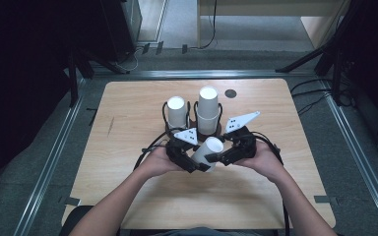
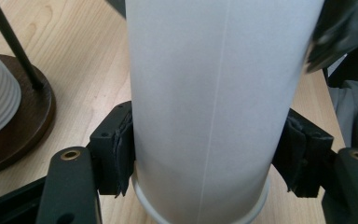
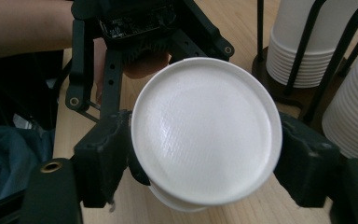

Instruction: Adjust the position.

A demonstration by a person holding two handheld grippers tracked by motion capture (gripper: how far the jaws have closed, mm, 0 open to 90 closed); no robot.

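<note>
The wooden table (image 1: 128, 147) carries a dark-based wire holder (image 1: 169, 129) at its middle, with two stacks of upside-down white paper cups: a taller stack (image 1: 208, 110) and, just beside it toward the left gripper's side, a shorter stack (image 1: 176, 111). On the person's side of that holder, close to it, a single white cup (image 1: 207, 153) is held lying on its side between the two hands.

The left gripper (image 1: 193, 164) has its pads pressed on the cup's wall near the rim, a firm grip. The right gripper (image 1: 215, 158) faces the cup's bottom end with a jaw on either side; whether its pads press there I cannot tell (they sit very near).

My reading: one cup is already off the holder, and separating or passing it between the grippers looks half done; where it goes next is left.
</note>
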